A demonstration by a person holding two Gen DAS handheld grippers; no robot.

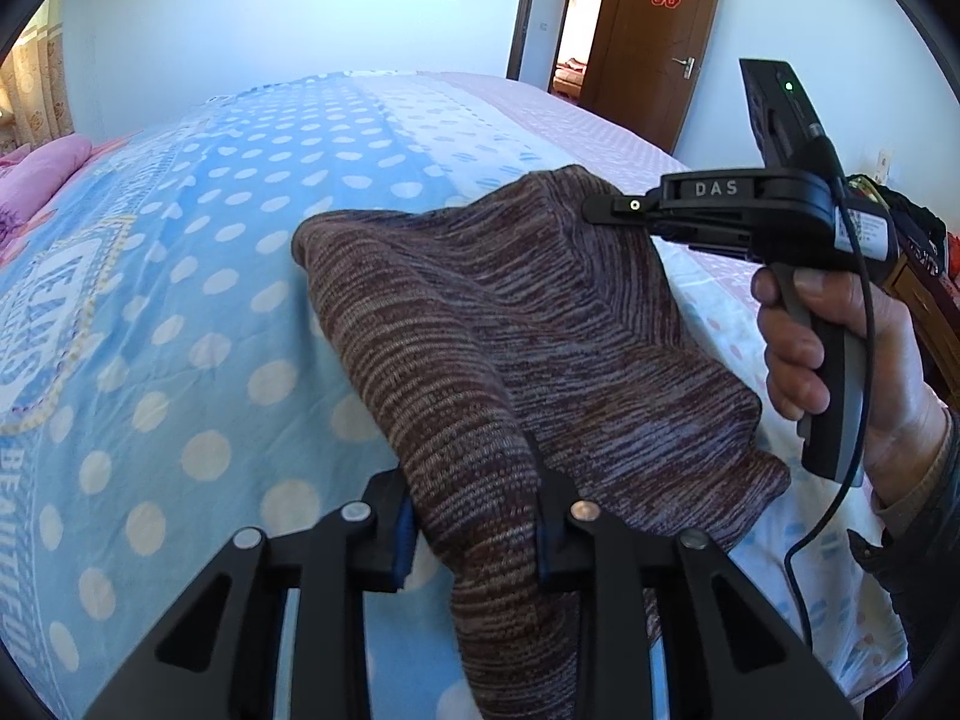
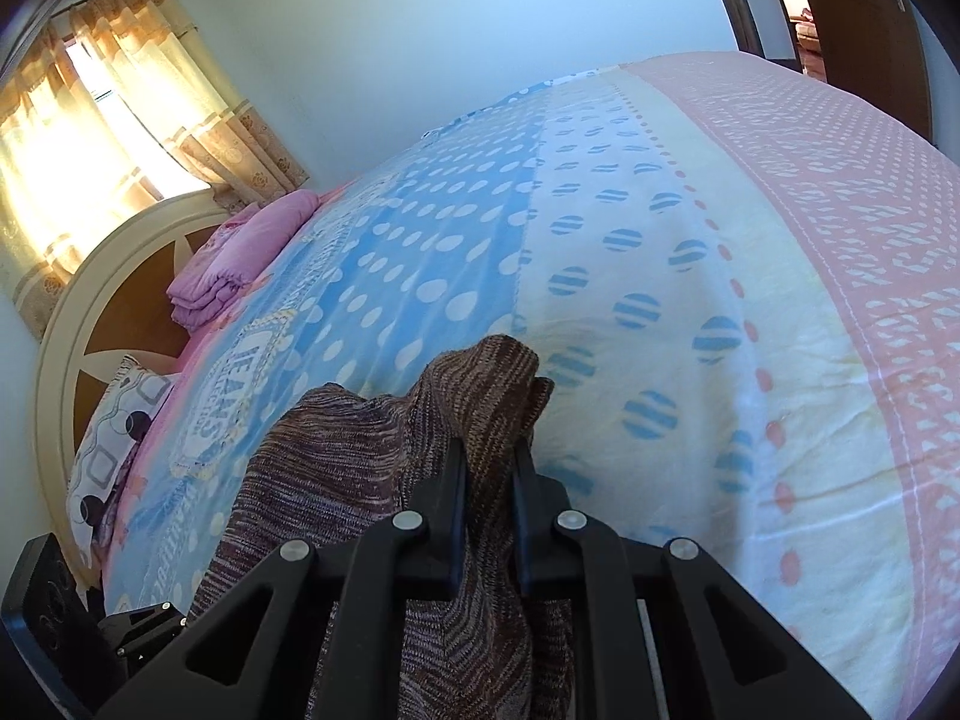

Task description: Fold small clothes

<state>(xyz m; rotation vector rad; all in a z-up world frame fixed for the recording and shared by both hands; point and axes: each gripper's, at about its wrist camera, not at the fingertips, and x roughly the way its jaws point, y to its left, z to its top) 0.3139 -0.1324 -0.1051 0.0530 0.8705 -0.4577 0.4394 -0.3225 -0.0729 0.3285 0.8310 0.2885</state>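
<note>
A wide bed [image 1: 198, 276] covered in a blue, cream and pink dotted cotton sheet fills both views, and above it hangs a brown-and-lilac striped knit garment [image 1: 480, 324], lifted clear of the sheet at its upper edge and draping downward. The left hand-held gripper [image 1: 474, 516] is clenched on a fold of the knit near the bottom of its own view, blue pads pressing the cloth from both sides. The right hand-held gripper [image 2: 489, 474] likewise grasps a bunched corner of the same garment [image 2: 336, 468]. Only the left wrist view shows the right gripper from outside, its black tips [image 1: 618, 207] on the garment's top corner, and the bare hand [image 1: 840, 348] on its handle; only the right wrist view shows the round cream headboard [image 2: 60, 324], the folded pink quilt [image 2: 240, 252] and the sunlit curtains [image 2: 120, 108]. The garment's lower part is cut off by the frame edge.
</note>
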